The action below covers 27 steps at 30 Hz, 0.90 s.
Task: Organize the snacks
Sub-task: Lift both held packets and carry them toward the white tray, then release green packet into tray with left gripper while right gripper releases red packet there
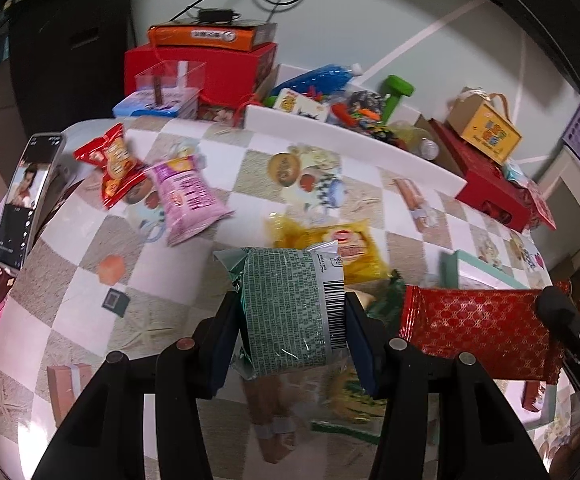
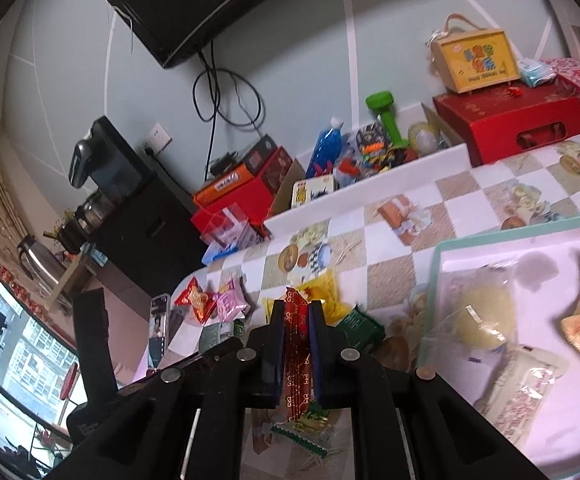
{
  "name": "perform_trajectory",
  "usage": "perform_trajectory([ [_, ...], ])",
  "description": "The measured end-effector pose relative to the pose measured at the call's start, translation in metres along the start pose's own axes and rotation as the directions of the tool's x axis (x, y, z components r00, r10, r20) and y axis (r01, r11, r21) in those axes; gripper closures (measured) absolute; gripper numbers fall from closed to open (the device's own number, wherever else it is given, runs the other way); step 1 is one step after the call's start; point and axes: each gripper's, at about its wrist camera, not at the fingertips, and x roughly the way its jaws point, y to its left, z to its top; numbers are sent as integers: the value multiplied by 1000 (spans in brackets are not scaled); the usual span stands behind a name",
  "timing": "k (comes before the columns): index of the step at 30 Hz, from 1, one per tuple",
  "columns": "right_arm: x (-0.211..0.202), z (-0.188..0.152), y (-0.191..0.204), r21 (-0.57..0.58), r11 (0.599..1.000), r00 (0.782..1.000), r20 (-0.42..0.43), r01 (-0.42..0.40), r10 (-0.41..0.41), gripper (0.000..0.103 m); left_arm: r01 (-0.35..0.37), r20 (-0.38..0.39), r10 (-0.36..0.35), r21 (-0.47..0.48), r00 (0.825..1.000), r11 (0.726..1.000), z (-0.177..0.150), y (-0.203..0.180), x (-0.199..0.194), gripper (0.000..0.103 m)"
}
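Observation:
My left gripper point(image 1: 290, 312) is shut on a green snack packet point(image 1: 293, 312) with a barcode, held above the checkered tablecloth. My right gripper point(image 2: 295, 324) is shut on a flat red patterned wrapper point(image 2: 295, 356), which also shows in the left wrist view as the red wrapper point(image 1: 477, 336) at the right. On the cloth lie a yellow packet point(image 1: 341, 248), a pink packet point(image 1: 188, 200) and a red packet point(image 1: 112, 164). A teal-rimmed tray point(image 2: 435, 264) at the right holds several pale and orange snack packets point(image 2: 525, 392).
A phone point(image 1: 26, 200) stands at the table's left edge. A white box point(image 1: 353, 140) of toys, red boxes point(image 1: 210, 68), a green dumbbell point(image 2: 385, 116) and a yellow carry box point(image 2: 473, 60) crowd the far edge. A dark green packet point(image 2: 359, 328) lies near the tray.

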Motion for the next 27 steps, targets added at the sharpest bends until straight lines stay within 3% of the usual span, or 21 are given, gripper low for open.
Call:
perform_trajectory([
  [15,-66,20,-44,78,995,986,151,64,-75,91,88,8,-90,147,996,985,-6,-79,-7,51],
  [22,-110,28,-77,131,983,960,233,129,-157,91,143,-2,-146,212,989,967,-15,-124,-9,51],
  [27,-148,29,-106,193,964,928,291,183,-234,91,176,-20,-178,272,984,946,-23,-159,-11,51],
])
